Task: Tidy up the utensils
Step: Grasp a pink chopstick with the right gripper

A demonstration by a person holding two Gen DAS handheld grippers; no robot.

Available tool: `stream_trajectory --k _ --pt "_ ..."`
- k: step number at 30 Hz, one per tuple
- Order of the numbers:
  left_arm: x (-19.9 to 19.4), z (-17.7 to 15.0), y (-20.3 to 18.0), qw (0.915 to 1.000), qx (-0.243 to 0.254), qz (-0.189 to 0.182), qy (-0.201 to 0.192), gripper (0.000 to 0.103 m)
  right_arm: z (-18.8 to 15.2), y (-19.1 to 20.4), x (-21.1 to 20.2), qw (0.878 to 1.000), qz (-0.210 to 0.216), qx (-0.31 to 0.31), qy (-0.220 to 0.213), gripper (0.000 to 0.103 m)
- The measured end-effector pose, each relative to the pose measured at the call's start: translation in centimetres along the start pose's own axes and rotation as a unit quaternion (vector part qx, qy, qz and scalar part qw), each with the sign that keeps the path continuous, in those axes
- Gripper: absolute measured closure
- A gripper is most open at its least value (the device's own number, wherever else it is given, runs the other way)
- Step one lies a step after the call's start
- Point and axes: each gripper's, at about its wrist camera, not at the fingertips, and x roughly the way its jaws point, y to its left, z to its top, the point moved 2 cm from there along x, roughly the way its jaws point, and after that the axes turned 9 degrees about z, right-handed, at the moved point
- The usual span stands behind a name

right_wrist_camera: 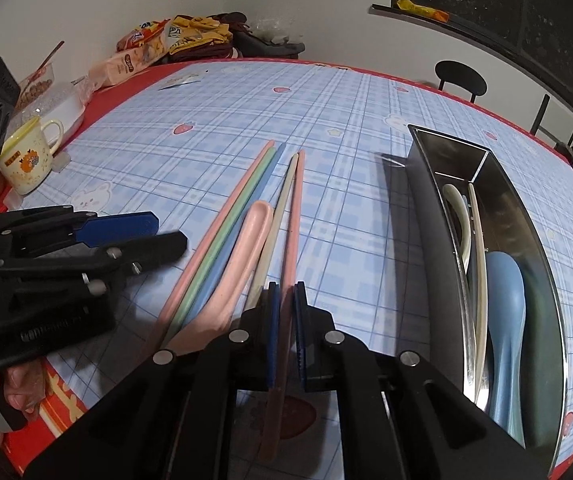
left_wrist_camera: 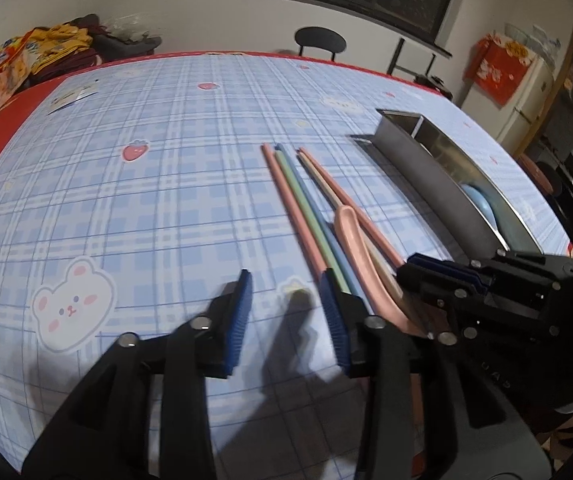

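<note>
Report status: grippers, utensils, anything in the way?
Right gripper shut on pink chopstick. Left gripper open, empty. Steel tray right, path unobstructed.

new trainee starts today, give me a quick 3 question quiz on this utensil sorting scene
1. True or false: the right gripper is shut on a pink chopstick.
2. Which spoon already lies in the metal holder? A) pink spoon B) blue spoon C) green spoon
3. Fill in: the left gripper hangs over the tablecloth with its jaws ____.

Key
1. True. The blue pads sit against both sides of the chopstick.
2. B. The pink spoon lies on the cloth among the chopsticks; no green spoon shows.
3. Open, with nothing between the pads.
</note>
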Motion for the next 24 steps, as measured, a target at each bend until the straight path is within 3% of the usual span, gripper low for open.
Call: stream_trajectory --k 12,19,24 --pt "0.4 0.1 -1.0 0.9985 0.024 0.049 0.000 0.049 -0.1 -0.4 -0.2 1.000 0.029 0.008 -0.003 0.094" --pt "0.3 0.1 -1.7 0.9962 0.041 0.076 -0.008 0.047 -0.1 -0.7 -0.3 0.999 0.040 0.015 -0.005 0.094" --pt "0.2 0.1 -1.9 0.9961 0.045 0.075 -0.009 0.049 -0.1 -0.8 -0.3 0.999 0.044 0.018 -0.005 0.094"
